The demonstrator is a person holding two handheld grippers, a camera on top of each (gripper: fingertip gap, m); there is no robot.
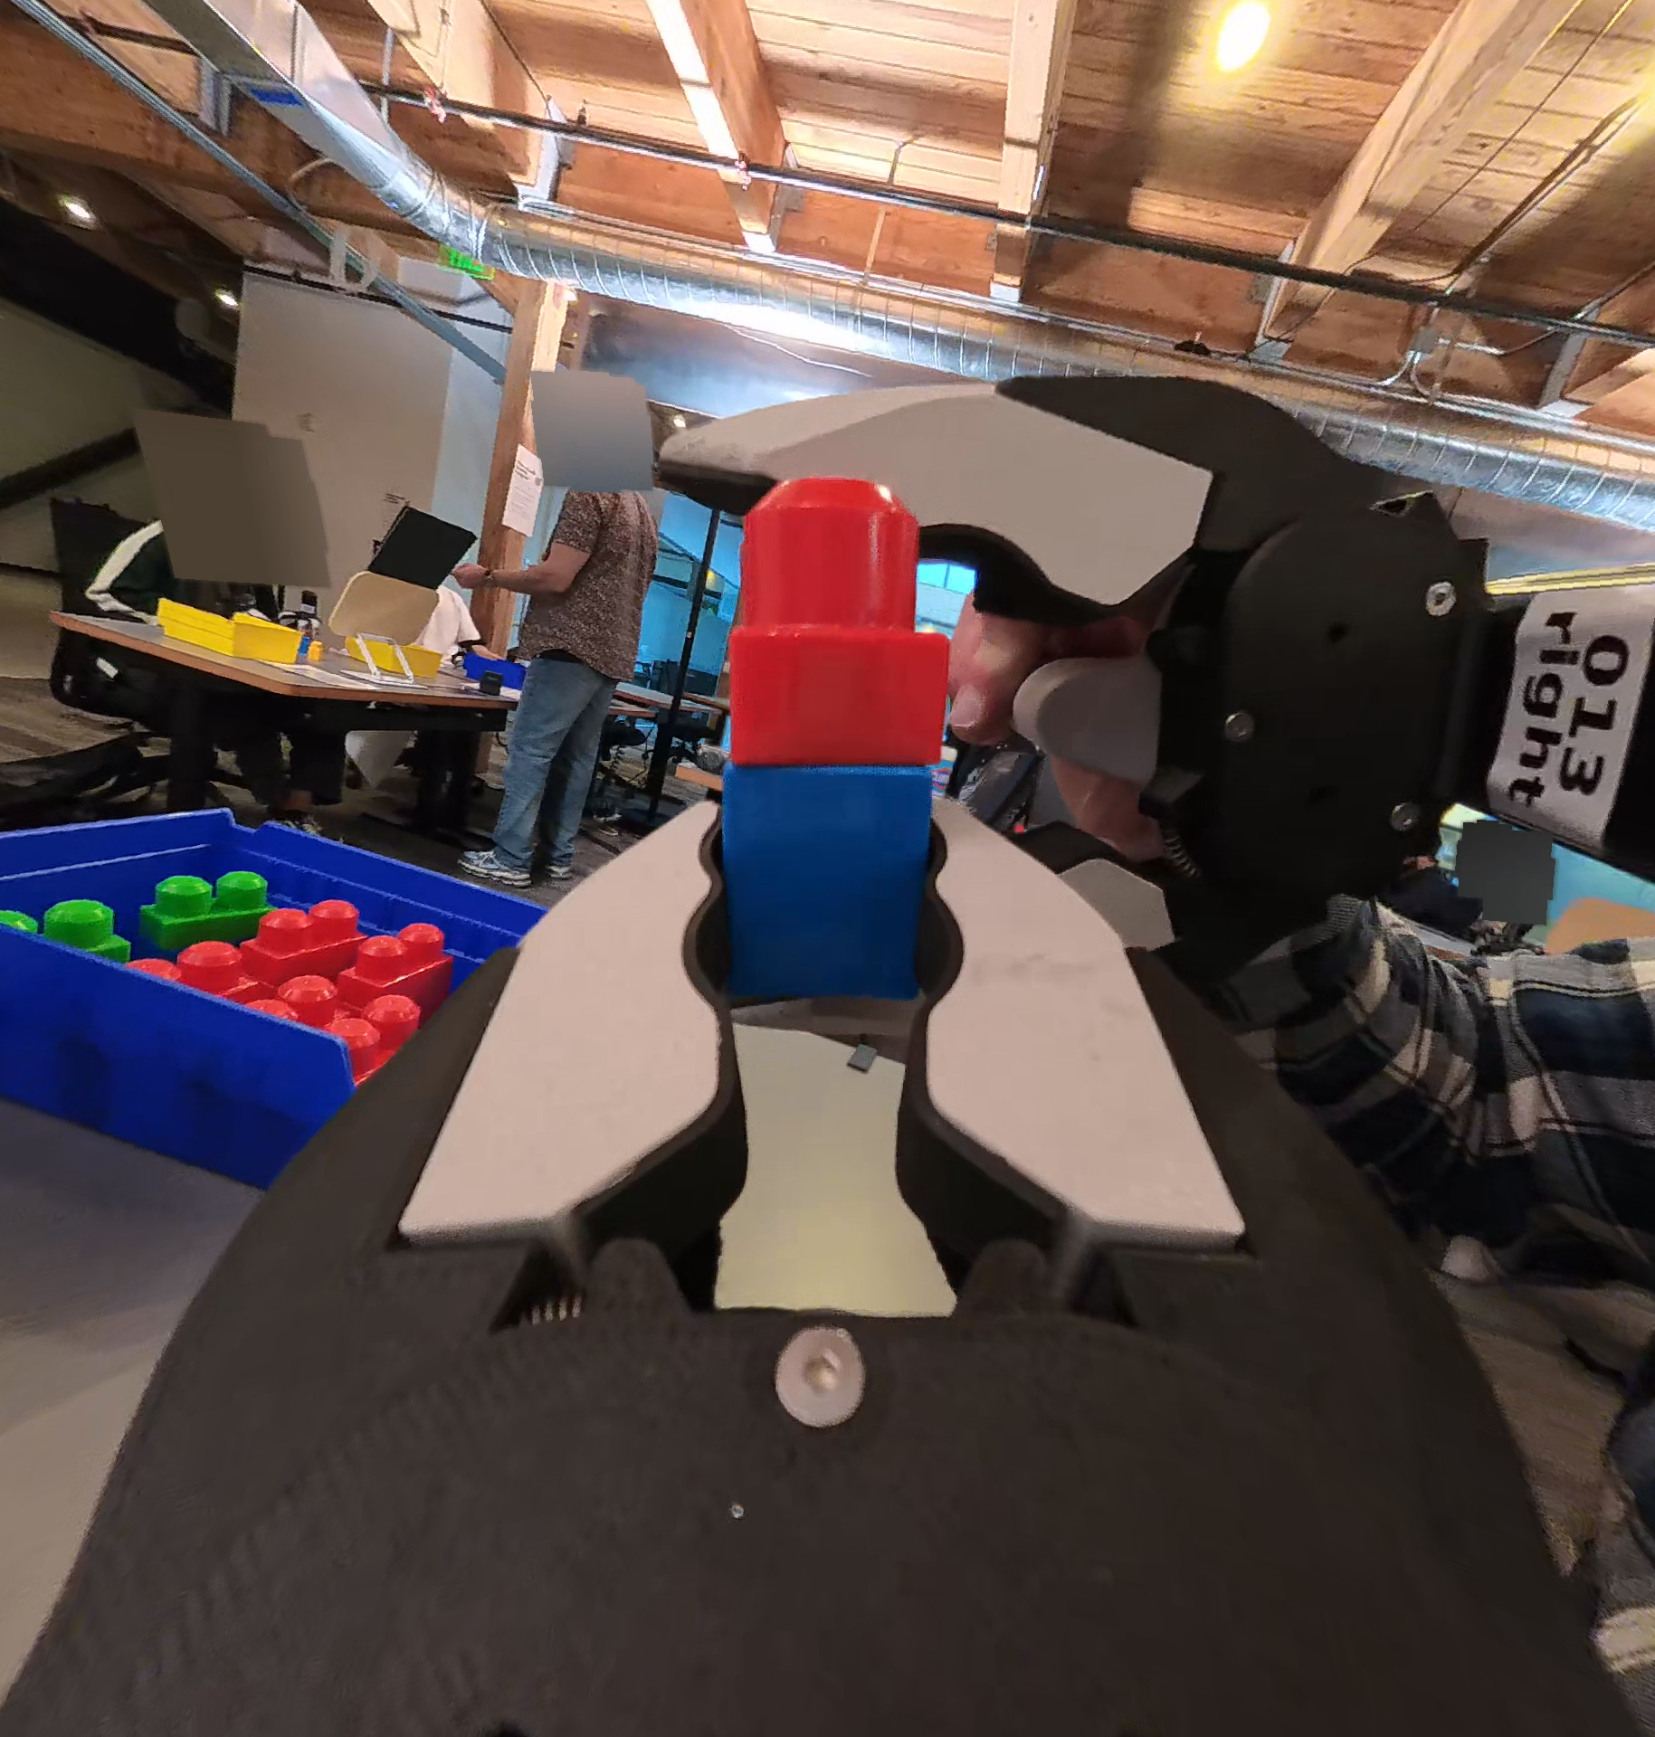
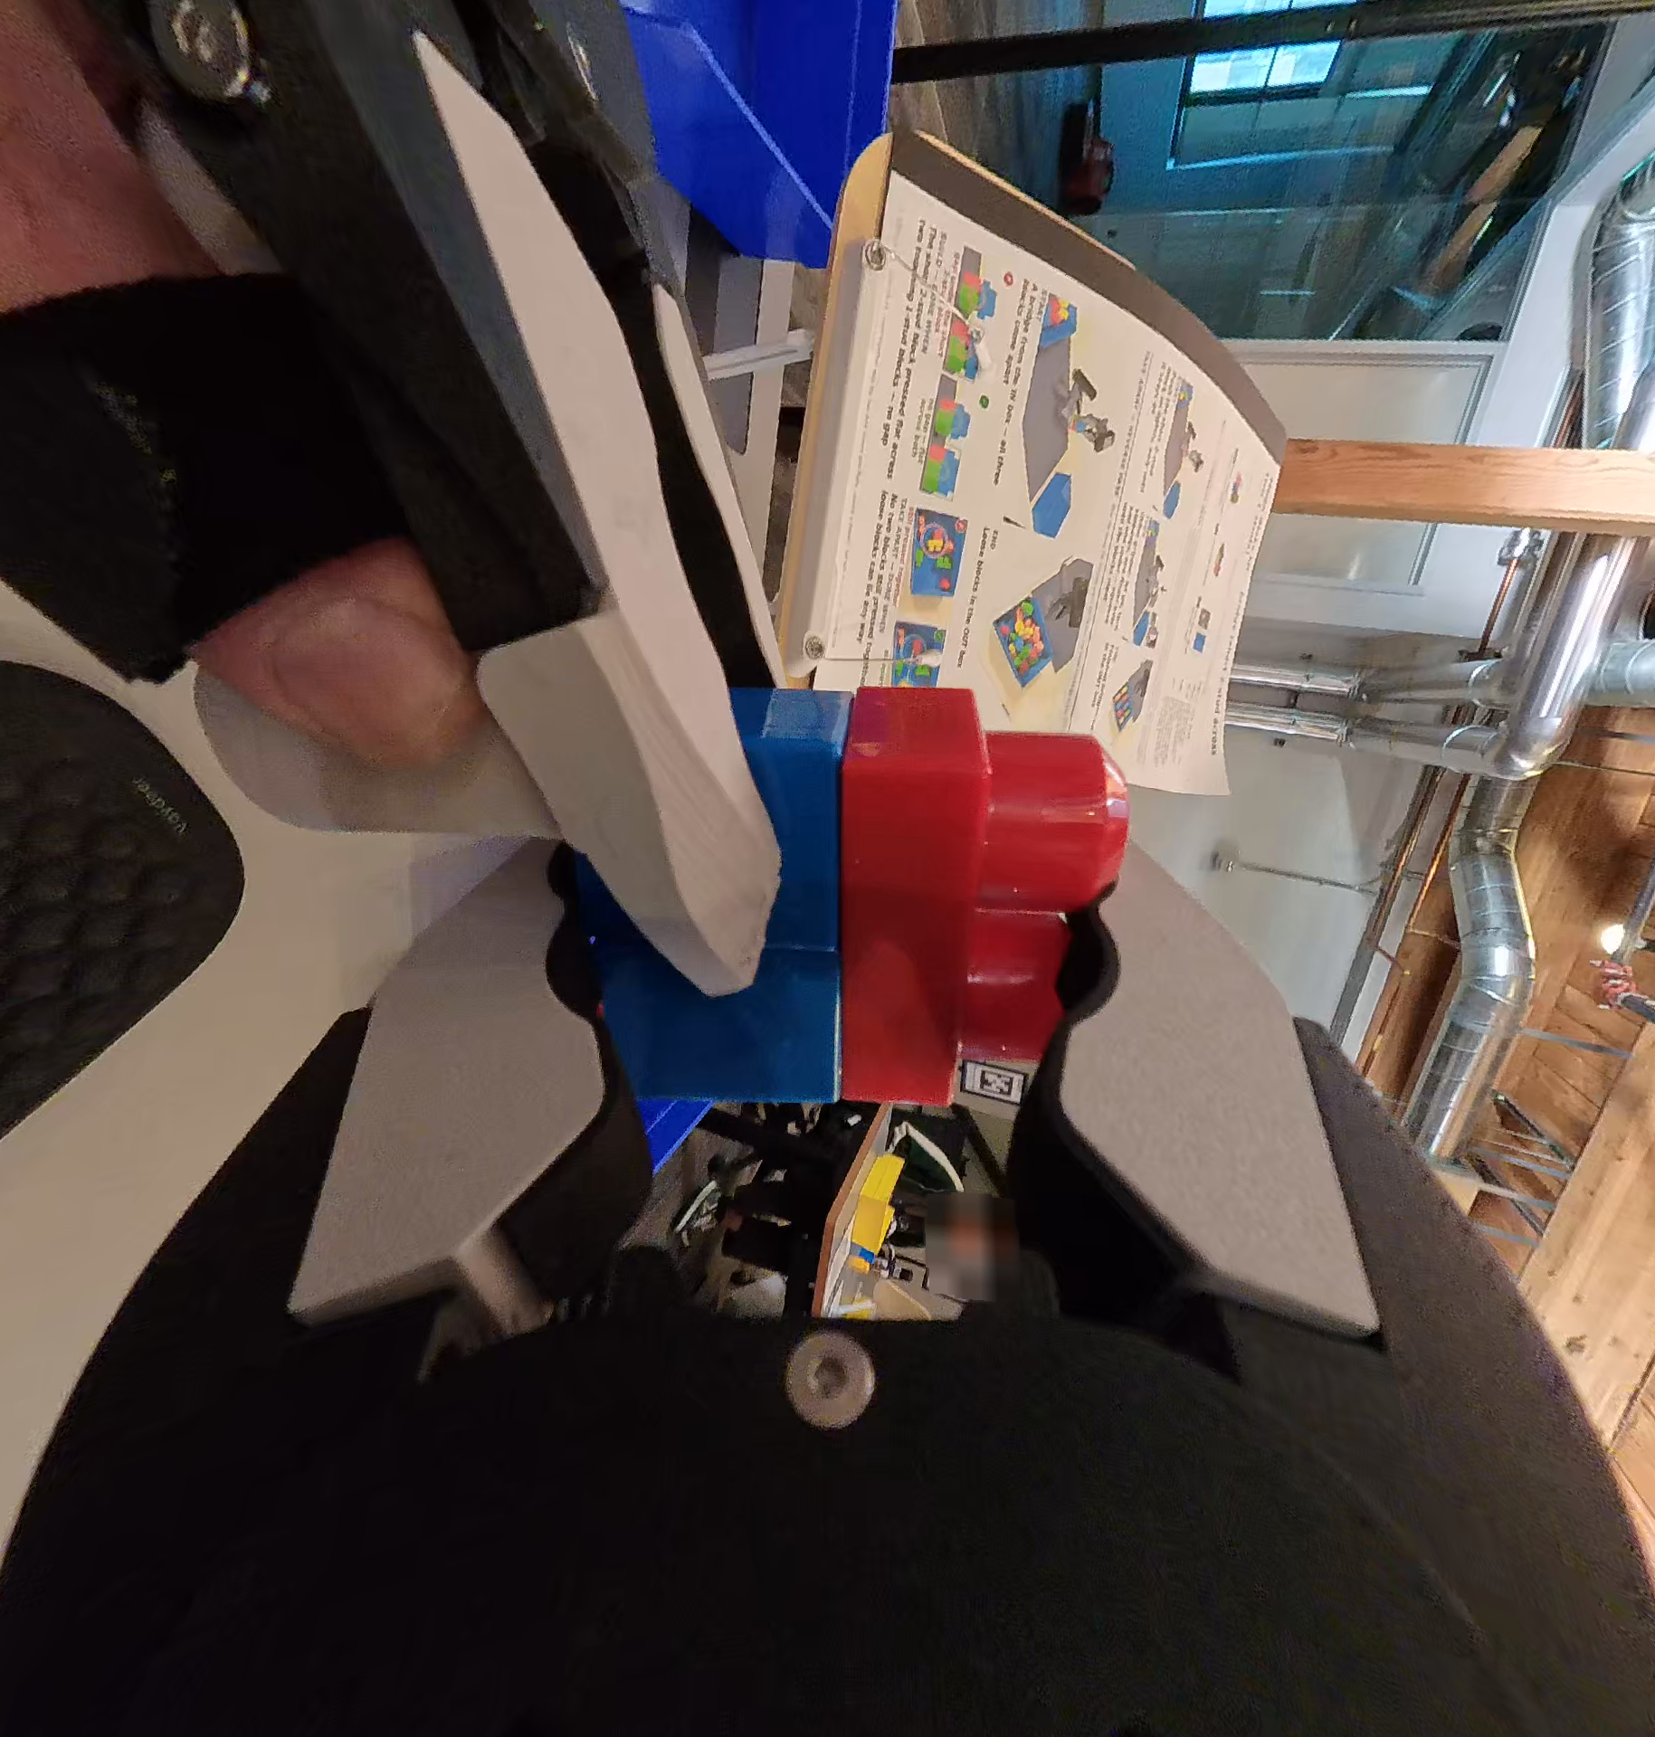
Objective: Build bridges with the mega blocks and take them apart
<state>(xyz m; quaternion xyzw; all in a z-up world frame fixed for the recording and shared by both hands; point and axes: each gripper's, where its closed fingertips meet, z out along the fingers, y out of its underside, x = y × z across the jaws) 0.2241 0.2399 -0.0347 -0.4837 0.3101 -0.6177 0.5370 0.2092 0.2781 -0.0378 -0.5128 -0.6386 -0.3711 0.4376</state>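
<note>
My left gripper (image 1: 823, 846) is shut on a blue block (image 1: 823, 893), with its pads pressed on the block's two sides. A red block (image 1: 837, 696) is stacked on the blue one, studs up. In the right wrist view my right gripper (image 2: 837, 874) is shut on this stack lengthwise. One pad presses the underside of the blue block (image 2: 804, 808) and the other presses a stud of the red block (image 2: 908, 893). A left gripper finger (image 2: 635, 733) crosses the blue block there. In the left wrist view the right gripper's upper finger (image 1: 898, 451) lies over the red stud.
A blue bin (image 1: 146, 1062) with red blocks (image 1: 316, 959) and green blocks (image 1: 203, 902) stands on the grey table (image 1: 52, 1269) to the left. An instruction sheet on a stand (image 2: 1039, 470) is behind the stack. A plaid sleeve (image 1: 1463, 1081) is at the right. People stand at a far table. Less than 4 cm separates the two grippers' tips.
</note>
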